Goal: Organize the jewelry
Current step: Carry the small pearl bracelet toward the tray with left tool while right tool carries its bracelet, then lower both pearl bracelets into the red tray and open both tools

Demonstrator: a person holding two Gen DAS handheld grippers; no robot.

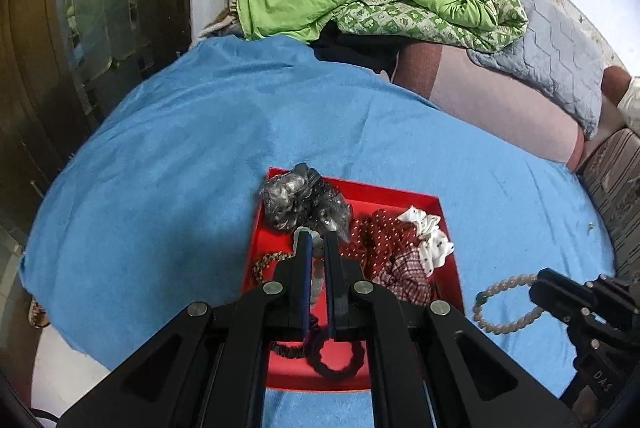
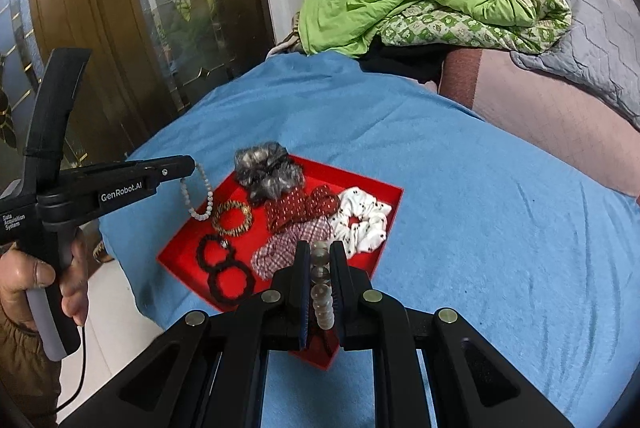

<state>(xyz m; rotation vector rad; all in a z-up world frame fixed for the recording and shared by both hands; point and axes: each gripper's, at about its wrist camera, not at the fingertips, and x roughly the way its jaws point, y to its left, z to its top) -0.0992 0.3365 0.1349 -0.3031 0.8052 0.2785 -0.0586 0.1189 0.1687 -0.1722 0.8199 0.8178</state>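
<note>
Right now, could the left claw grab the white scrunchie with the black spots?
Probably not yet. The left claw is shut on a pale bead bracelet, and the white scrunchie lies across the red tray.

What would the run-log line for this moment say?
left gripper: shut on pale bead bracelet above red tray | right gripper: shut on beige bead bracelet beside tray | scrunchies in tray
</note>
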